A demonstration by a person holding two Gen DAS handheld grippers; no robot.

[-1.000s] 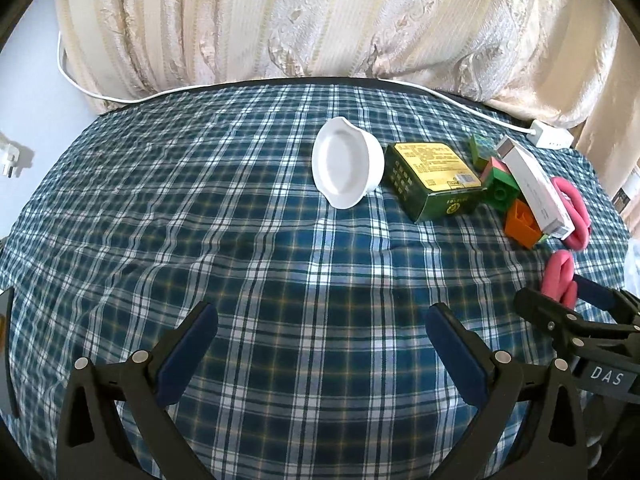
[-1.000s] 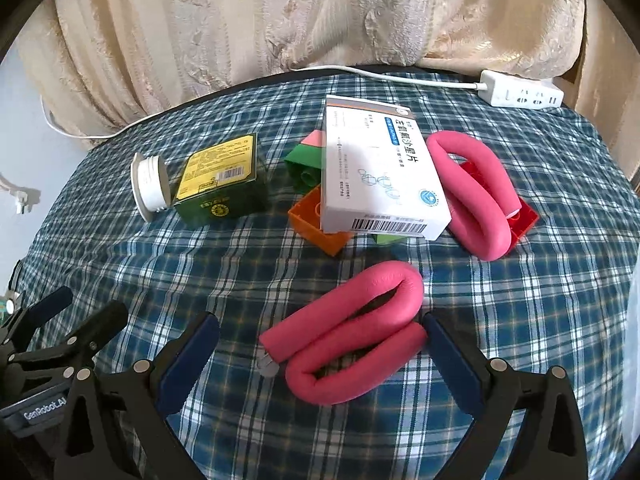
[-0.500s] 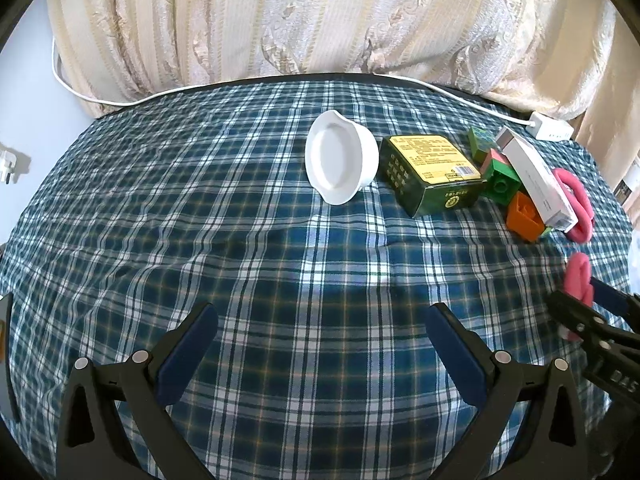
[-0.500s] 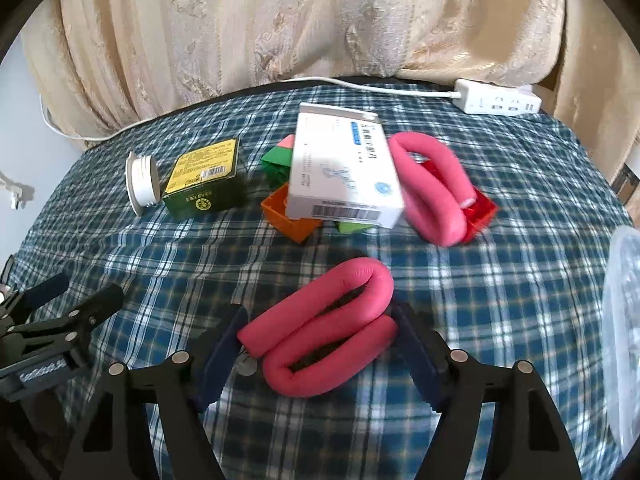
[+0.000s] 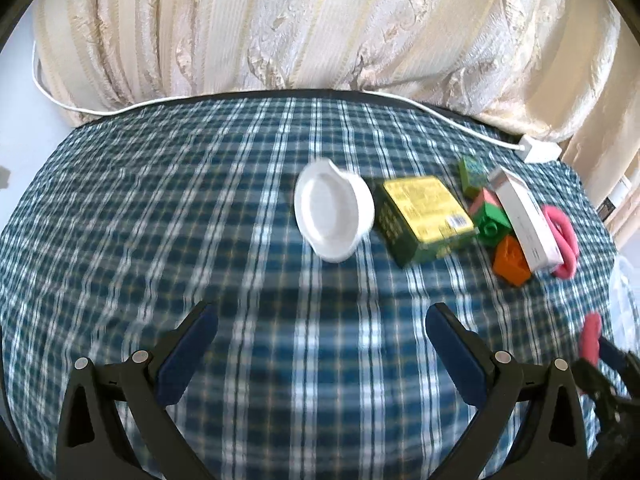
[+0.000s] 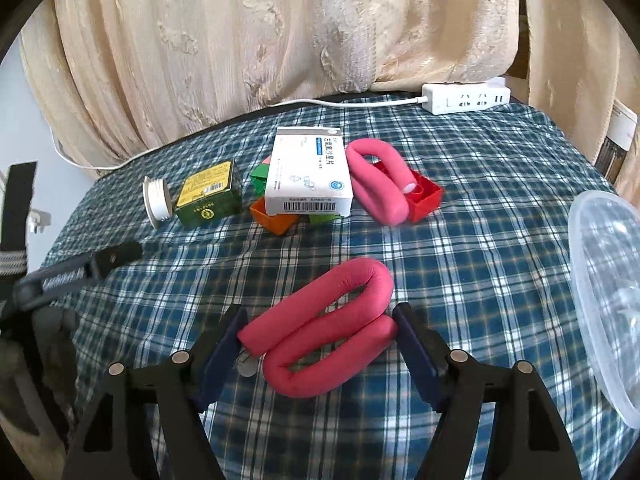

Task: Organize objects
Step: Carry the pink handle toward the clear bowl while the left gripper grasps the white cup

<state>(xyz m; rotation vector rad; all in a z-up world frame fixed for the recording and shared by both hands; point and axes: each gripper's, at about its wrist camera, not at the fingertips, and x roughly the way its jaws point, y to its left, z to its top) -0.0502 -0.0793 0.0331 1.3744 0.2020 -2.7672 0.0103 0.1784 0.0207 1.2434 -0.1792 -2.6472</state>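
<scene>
While the right claw (image 6: 320, 344) sits low over the checked cloth, its 2 blue pads bracket the nearer pink foam loop (image 6: 324, 328), and from where I stand they look to be touching or all but touching its folded ends. I can't tell whether the pinch is firm yet; the loop looks barely squashed and seems to lie on the surface (image 6: 460, 240) rather than hang clear of it. So I'd judge the step in hand to be the pick-up of this loop, at the point of closing.

Off to the right edge a clear plastic container (image 6: 600, 288) shows its rim, and that seems the likely place for things to go, though nothing proves it. The next move, as I read it, calls for a tighter squeeze across both limbs of the loop, then a lift and a carry rightward over that rim. Foam gives, so a loose hold could let it twist out.

Further back the other things wait in a cluster: a second pink loop (image 6: 376, 180) leaning on a red block (image 6: 426, 196), a white medicine box (image 6: 308, 178) resting on an orange block (image 6: 274, 218) and green blocks (image 5: 494, 220), a green tin (image 6: 210, 200), and a white cup (image 5: 332, 210) on its side just beside the tin.

The left claw (image 5: 320, 344) is spread wide with nothing between its pads, hovering over bare cloth well short of the cup.
</scene>
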